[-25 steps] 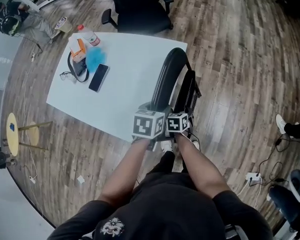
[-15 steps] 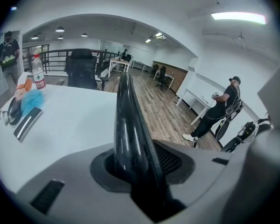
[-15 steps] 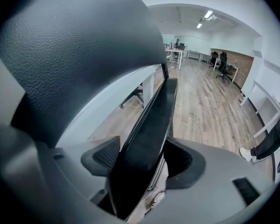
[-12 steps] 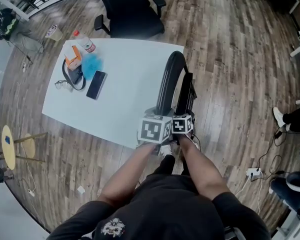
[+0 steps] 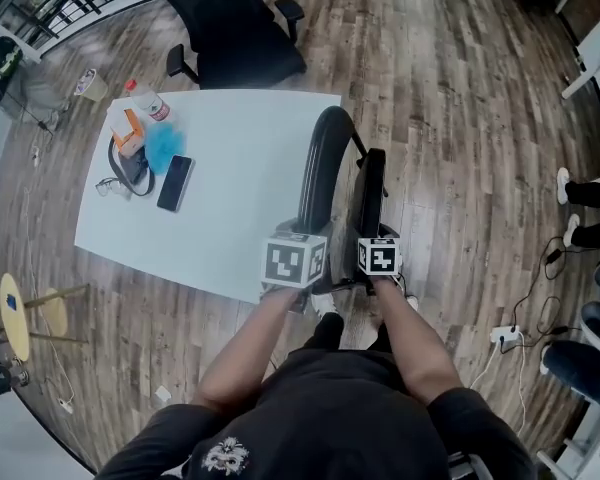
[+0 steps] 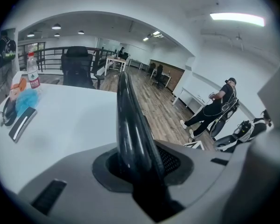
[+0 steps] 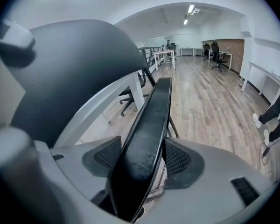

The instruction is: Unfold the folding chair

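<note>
An open-plan office was suggested, wood-plank floor [image 5: 450, 88] laid throughout, a black swivel chair [image 5: 230, 28] set at a white table [image 5: 230, 198], more desks [image 7: 164, 54] ranged down the long room, strip lights [image 6: 237, 17] fitted overhead, a power strip [image 5: 507, 336] laid on the floor.

Left gripper [image 6: 144, 166] jaws closing on black folding chair [image 6: 129, 120] edge between them, white table [image 6: 70, 125] behind

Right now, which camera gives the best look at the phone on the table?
The head view: the phone lies whole and unblocked on the table, seen from above. The left gripper view catches it small and warped near its left edge. The right gripper view misses it, showing only the chair and floor.
</note>
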The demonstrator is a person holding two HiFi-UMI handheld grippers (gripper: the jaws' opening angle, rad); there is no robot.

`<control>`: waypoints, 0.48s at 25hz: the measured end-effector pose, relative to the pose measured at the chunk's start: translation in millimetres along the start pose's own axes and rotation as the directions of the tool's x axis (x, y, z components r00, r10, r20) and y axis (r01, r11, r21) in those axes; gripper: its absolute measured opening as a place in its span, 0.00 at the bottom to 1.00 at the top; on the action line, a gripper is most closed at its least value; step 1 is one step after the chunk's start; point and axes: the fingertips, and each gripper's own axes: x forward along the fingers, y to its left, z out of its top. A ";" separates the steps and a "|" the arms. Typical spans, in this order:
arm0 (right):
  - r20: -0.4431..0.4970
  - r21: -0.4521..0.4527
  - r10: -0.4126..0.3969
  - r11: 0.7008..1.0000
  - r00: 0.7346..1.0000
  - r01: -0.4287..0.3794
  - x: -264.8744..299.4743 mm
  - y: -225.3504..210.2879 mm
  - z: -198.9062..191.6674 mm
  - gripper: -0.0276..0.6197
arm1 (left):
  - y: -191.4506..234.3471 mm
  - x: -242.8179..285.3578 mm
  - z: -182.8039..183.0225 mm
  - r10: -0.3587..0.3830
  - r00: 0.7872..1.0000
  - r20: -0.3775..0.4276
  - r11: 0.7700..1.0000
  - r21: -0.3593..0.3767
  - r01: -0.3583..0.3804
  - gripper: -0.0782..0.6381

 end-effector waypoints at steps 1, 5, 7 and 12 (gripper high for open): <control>0.011 0.006 0.005 1.000 1.000 -0.005 -5.7 -11.2 -3.6 0.49 | -2.8 1.2 -0.6 0.007 1.000 0.000 1.000 0.005 -0.007 0.27; 0.057 0.069 0.060 0.996 0.997 -0.064 -23.6 -59.5 -14.4 0.48 | -7.3 8.2 -0.6 0.057 0.998 -0.003 0.998 0.017 -0.057 0.25; 0.082 0.118 0.138 0.982 0.987 -0.148 -30.3 -80.2 -19.8 0.48 | -11.5 14.1 -1.5 0.076 0.997 -0.008 0.997 0.022 -0.075 0.24; 0.114 0.153 0.281 0.943 0.953 -0.296 -41.1 -126.8 -32.7 0.47 | -32.0 27.8 -2.3 0.094 0.996 -0.002 0.995 0.025 -0.094 0.24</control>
